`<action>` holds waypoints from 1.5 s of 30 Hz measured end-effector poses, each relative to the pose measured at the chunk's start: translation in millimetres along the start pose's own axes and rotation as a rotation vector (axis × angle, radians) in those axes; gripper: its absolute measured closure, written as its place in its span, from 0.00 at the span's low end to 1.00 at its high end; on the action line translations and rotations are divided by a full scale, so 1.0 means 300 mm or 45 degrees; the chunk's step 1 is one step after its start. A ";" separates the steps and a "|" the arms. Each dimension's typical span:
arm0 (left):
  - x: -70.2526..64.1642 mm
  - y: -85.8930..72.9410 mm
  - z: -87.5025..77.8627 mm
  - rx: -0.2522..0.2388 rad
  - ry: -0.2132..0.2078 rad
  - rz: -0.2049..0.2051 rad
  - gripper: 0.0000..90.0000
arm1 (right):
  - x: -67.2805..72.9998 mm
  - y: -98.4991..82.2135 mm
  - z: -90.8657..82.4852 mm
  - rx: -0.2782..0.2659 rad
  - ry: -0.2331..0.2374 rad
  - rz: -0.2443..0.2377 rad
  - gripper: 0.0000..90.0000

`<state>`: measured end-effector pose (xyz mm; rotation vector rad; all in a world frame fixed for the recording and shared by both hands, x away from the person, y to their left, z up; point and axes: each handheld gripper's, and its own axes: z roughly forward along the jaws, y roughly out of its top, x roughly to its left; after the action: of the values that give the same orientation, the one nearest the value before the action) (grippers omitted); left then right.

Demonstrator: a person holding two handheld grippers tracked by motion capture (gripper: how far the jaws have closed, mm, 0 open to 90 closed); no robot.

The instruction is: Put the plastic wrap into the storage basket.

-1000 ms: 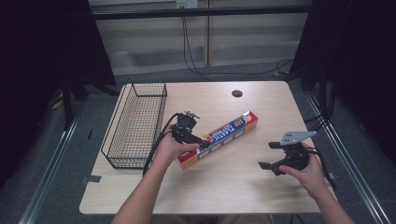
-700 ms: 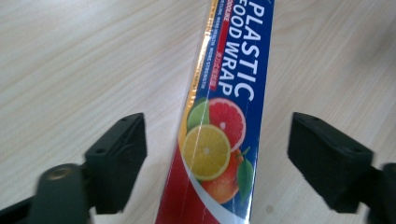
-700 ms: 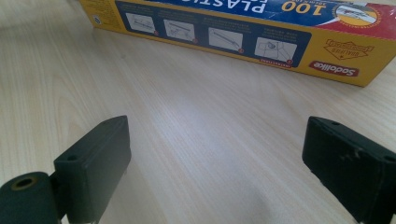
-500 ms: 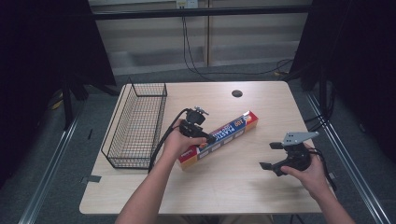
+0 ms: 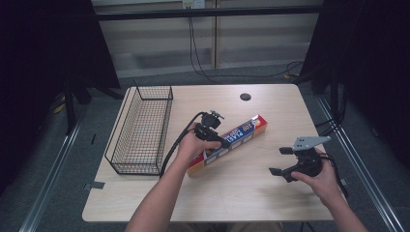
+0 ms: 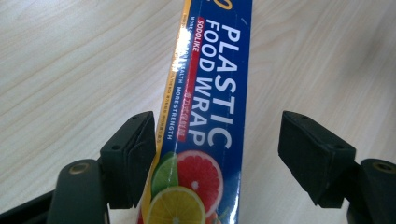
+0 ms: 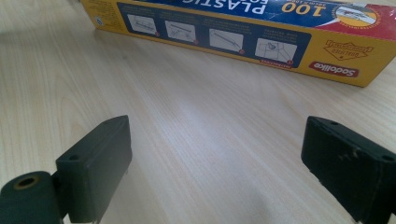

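Where tongs [image 6: 219,154] straddle: perhaps "Sodalike" box [image 6: 210,93]

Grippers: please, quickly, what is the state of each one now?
Left gripper: open, fingers on both sides of the plastic wrap box, not closed on it.
Right gripper: open, holding nothing, above the table.

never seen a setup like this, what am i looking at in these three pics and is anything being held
A person sits at a wooden table with a handheld two-jaw gripper in each hand; no robot arm. The wide picture comes from a camera above, looking down. The other two come from cameras riding on each gripper, looking along its black jaws.

On the table lie a wire basket and a long plastic food wrap box.

The left gripper has its open jaws on either side of the box, not yet closed on it. The right gripper is open over bare table, facing the box's side. Nothing is held yet.
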<state>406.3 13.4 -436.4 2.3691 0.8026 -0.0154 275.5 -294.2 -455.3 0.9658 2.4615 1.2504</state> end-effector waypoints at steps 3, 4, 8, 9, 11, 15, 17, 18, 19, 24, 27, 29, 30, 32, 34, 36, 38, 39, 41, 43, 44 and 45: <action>-0.001 0.005 0.013 -0.008 0.006 0.004 0.31 | 0.000 0.000 0.001 0.002 -0.001 0.001 0.09; 0.001 0.007 0.015 0.002 0.007 0.009 0.31 | 0.000 0.000 0.001 0.000 0.000 0.001 0.09; 0.004 0.012 0.029 0.028 0.014 0.018 0.31 | 0.001 0.000 0.001 -0.001 0.002 -0.002 0.09; 0.004 0.013 0.033 0.026 0.010 0.012 0.31 | 0.000 0.000 0.001 -0.002 0.004 -0.001 0.09; 0.005 0.015 0.042 0.031 0.014 0.028 0.31 | 0.000 0.000 0.001 -0.003 0.007 -0.001 0.09; 0.006 0.018 0.060 0.055 0.013 0.025 0.31 | 0.000 0.000 0.001 -0.004 0.008 -0.003 0.09; 0.009 0.019 0.071 0.063 0.010 0.039 0.31 | 0.001 0.000 0.001 -0.004 0.011 -0.005 0.09; 0.009 0.018 0.077 0.053 0.011 0.019 0.32 | 0.001 0.000 0.001 -0.006 0.011 -0.007 0.09; 0.012 0.019 0.077 0.075 0.015 0.034 0.33 | 0.001 0.001 0.000 -0.004 0.006 -0.008 0.09; 0.019 0.019 0.093 0.084 0.020 0.036 0.39 | 0.001 0.001 0.000 -0.005 0.008 -0.011 0.09; 0.021 0.020 0.102 0.094 0.021 0.049 0.39 | 0.000 0.001 -0.001 -0.006 0.014 -0.012 0.10; 0.019 0.020 0.103 0.096 0.021 0.058 0.40 | 0.000 0.001 -0.001 -0.006 0.013 -0.013 0.09; 0.020 0.022 0.102 0.100 0.022 0.067 0.41 | 0.000 0.001 -0.001 -0.007 0.015 -0.013 0.10; 0.010 0.027 0.099 0.114 0.039 0.115 0.43 | 0.000 0.001 0.000 -0.007 0.011 -0.014 0.10; 0.007 0.029 0.098 0.124 0.046 0.128 0.45 | 0.001 0.001 0.001 -0.004 0.013 -0.013 0.10; 0.001 0.036 0.097 0.152 0.044 0.147 0.45 | 0.002 0.001 0.001 -0.004 0.013 -0.014 0.10; -0.012 0.043 0.096 0.180 0.048 0.119 0.46 | 0.003 0.001 0.001 0.000 0.019 -0.015 0.10; -0.019 0.048 0.094 0.202 0.036 0.106 0.47 | 0.002 0.001 0.001 -0.002 0.018 -0.014 0.10; -0.018 0.049 0.090 0.212 0.025 0.093 0.48 | 0.001 0.001 0.001 -0.005 0.018 -0.014 0.10; -0.019 0.048 0.075 0.244 -0.010 0.034 0.48 | 0.000 0.000 0.001 -0.007 0.021 -0.015 0.10; -0.019 0.048 0.075 0.244 -0.010 0.034 0.48 | -0.001 0.000 0.001 -0.007 0.020 -0.014 0.10; -0.023 0.044 0.066 0.250 0.006 0.049 0.48 | -0.001 0.000 0.000 -0.009 0.022 -0.013 0.10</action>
<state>411.5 -9.9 -443.6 2.5696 0.7895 -0.0765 275.6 -294.3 -455.5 0.9433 2.4703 1.2686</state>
